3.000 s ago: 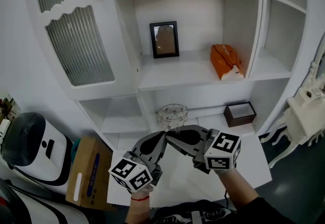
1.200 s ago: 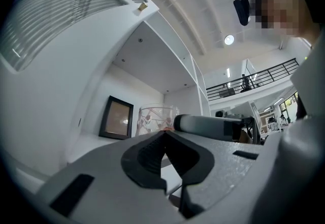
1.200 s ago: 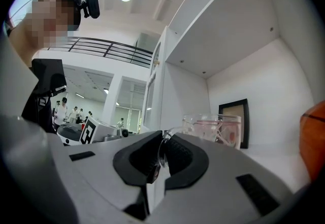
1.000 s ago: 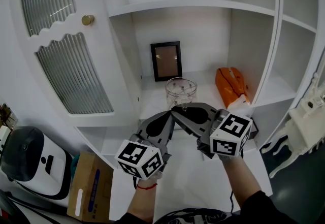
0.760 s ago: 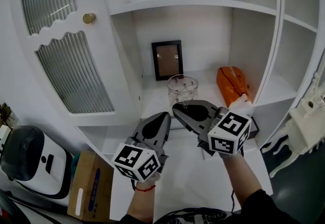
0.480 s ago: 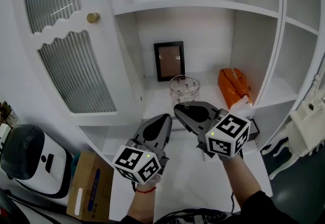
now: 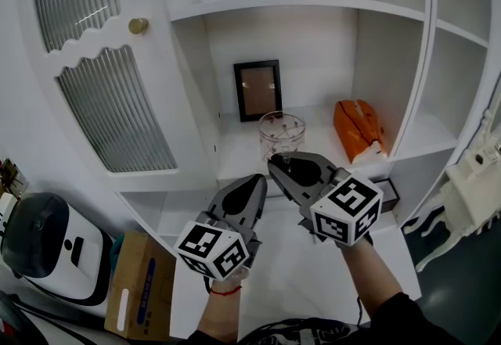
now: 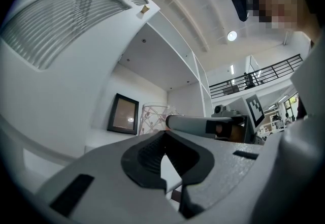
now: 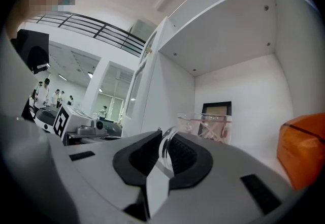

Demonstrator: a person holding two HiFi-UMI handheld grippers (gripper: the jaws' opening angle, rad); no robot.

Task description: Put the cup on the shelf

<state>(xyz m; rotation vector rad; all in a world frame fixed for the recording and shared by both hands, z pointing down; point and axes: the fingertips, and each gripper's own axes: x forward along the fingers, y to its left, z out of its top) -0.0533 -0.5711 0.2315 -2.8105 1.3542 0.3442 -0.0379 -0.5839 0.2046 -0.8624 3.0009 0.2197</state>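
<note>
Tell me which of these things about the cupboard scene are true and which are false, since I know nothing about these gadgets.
1. The right tool grips the clear glass cup by its handle. True.
2. The left tool is clamped on the cup too. False: its jaws are together on nothing, short of the cup.
3. A black-framed picture stands at the back of the white shelf, behind the cup. True.
4. The orange pouch lies to the left of the cup. False: it lies to the cup's right.
</note>
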